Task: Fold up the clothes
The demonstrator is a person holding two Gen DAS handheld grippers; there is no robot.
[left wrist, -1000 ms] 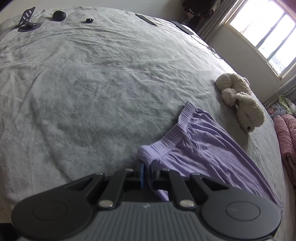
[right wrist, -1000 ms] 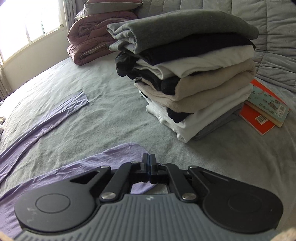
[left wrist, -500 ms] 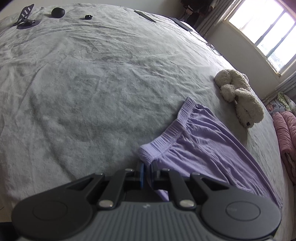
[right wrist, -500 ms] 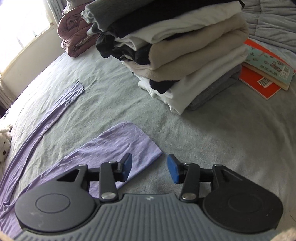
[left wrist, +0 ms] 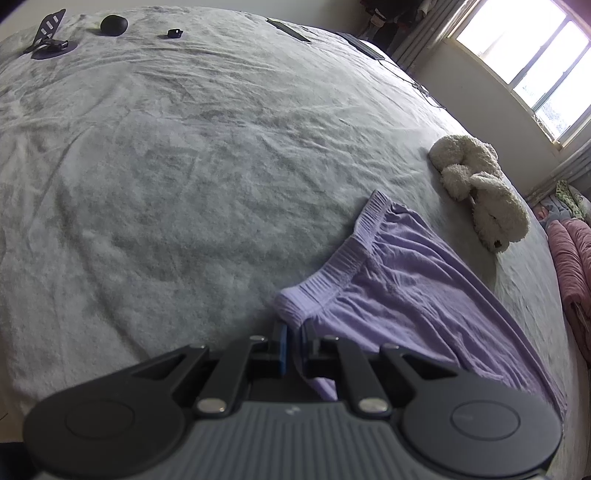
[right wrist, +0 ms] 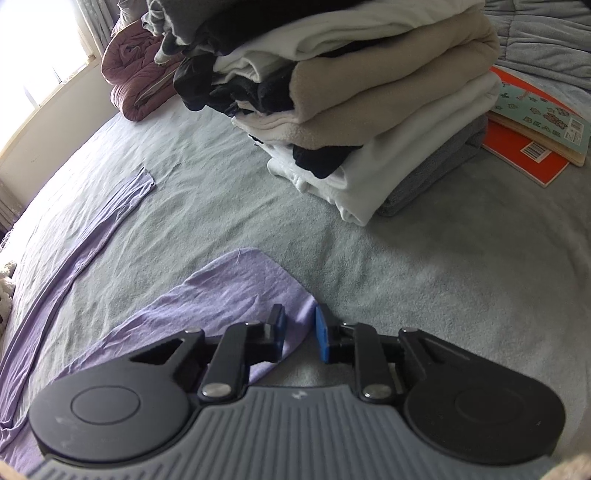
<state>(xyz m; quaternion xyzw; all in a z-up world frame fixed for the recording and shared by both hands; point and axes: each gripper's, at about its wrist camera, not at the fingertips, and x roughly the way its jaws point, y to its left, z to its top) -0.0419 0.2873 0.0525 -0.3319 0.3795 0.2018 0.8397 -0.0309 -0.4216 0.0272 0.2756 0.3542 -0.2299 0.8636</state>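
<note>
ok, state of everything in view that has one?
Pants: unfolded, laid out on bed.
Left gripper: shut on pants waistband corner.
Right gripper: jaws closing, leg hem between them.
Clothes stack: folded, piled.
Books: closed, flat beside stack.
Plush: lying on bed.

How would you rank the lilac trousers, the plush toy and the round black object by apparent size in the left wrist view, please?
1. lilac trousers
2. plush toy
3. round black object; it lies farthest from the camera, so its true size is unsure.
</note>
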